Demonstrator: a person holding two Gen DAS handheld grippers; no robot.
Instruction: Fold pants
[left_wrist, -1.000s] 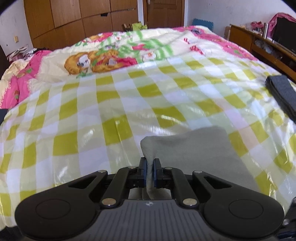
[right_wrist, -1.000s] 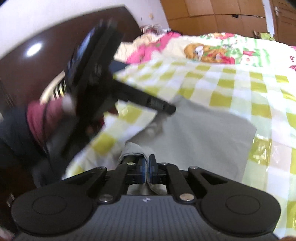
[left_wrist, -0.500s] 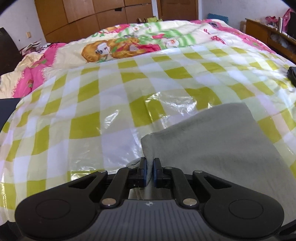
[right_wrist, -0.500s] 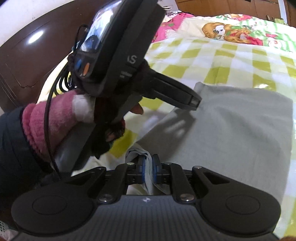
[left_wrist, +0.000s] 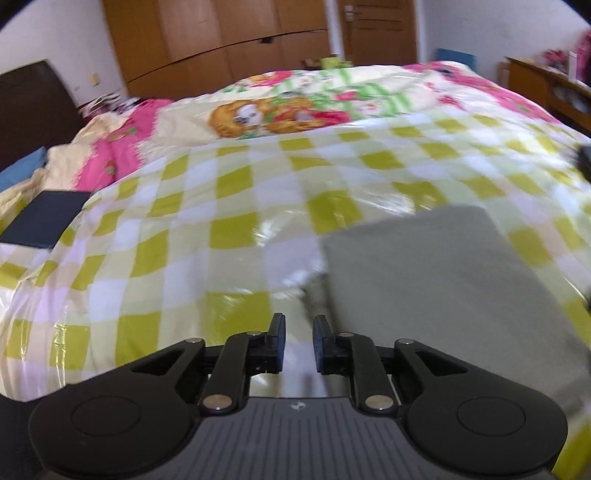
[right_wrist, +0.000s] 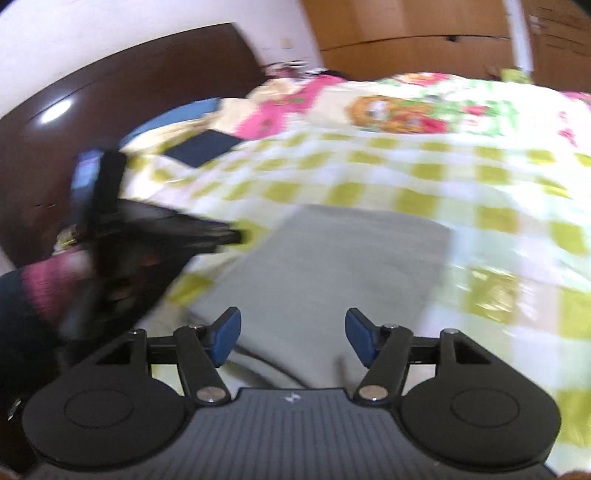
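Release after a fold: left claw and right claw, both just opening and empty, above folded grey pants; next, regrasp an edge.

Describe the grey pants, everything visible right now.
The grey pants are folded into a flat, roughly rectangular pad of plain, soft-looking matte fabric, lying on the green-checked plastic sheet over the bed. Edges look straight and layered near the front; both views are motion-blurred. The left gripper and right gripper have just been opening; neither pinches the cloth. The right's jaws stand over the pants' near edge, the left's just beside their left edge.
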